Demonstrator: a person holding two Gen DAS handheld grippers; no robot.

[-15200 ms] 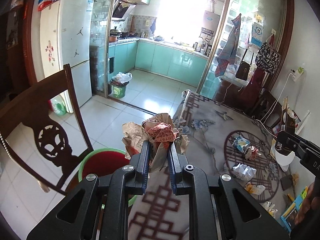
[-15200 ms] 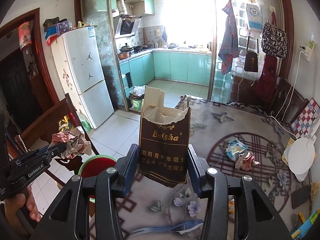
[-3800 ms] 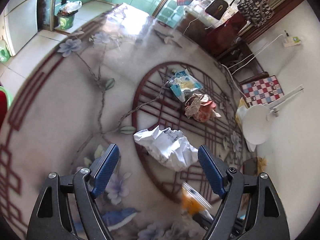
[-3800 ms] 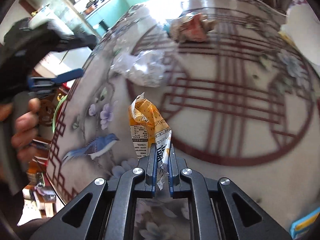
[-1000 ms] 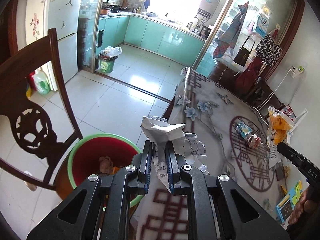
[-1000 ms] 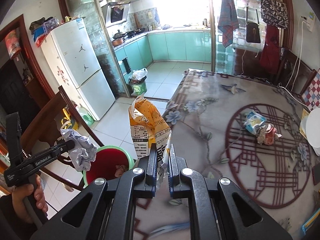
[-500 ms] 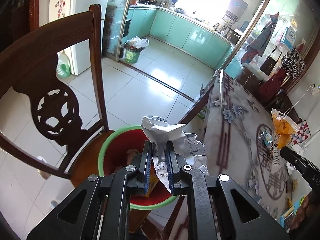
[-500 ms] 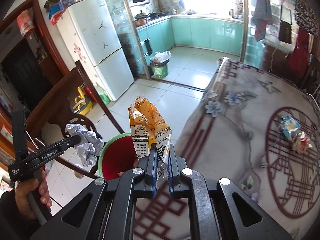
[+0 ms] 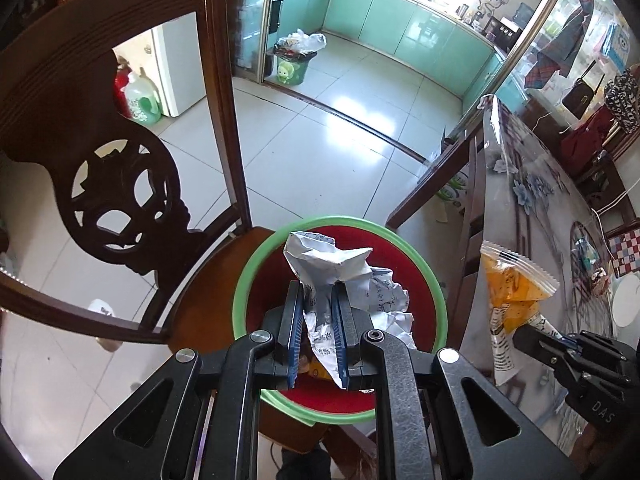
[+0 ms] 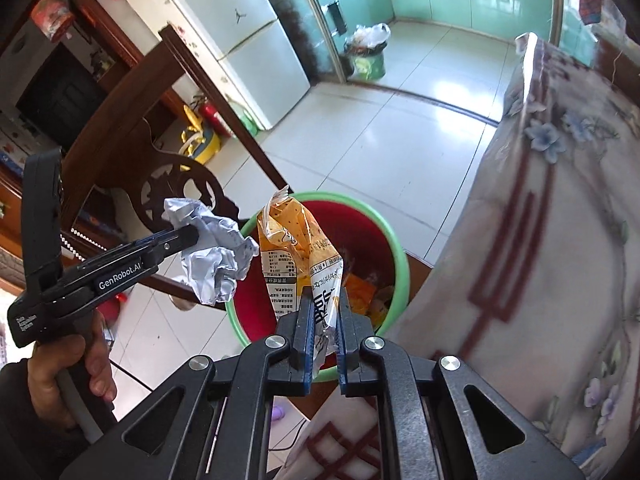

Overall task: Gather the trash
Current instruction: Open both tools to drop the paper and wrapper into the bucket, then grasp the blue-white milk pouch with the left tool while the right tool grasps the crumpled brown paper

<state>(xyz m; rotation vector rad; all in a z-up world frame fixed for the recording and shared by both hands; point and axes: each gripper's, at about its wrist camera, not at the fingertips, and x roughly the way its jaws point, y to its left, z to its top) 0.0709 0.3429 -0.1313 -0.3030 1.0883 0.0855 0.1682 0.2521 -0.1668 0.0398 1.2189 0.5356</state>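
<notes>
The left gripper (image 9: 316, 332) is clamped on a crumpled white paper (image 9: 340, 276), and the right gripper (image 10: 323, 336) is pinched tight on the lower end of an orange snack wrapper (image 10: 296, 256). Compared with one second ago, both grippers have come off the table side and now point steeply down. The red bin with the green rim (image 9: 440, 304) was then low and to the left in both views; now it sits directly under the paper in the left view and under the wrapper in the right view. I judge that the carrying step is nearly finished and that only the release is left for these two pieces.

The bin stands on the seat of a dark wooden chair (image 9: 120, 184), just beside the edge of the table (image 10: 560, 240). Inside the bin some trash already lies: orange and pale scraps at the bottom, partly hidden by the held pieces. On the far part of the table, a few small wrappers (image 9: 588, 260) still wait to be collected. Far behind, on the kitchen floor, a small green bin (image 9: 294, 68) is full with a plastic bag.
</notes>
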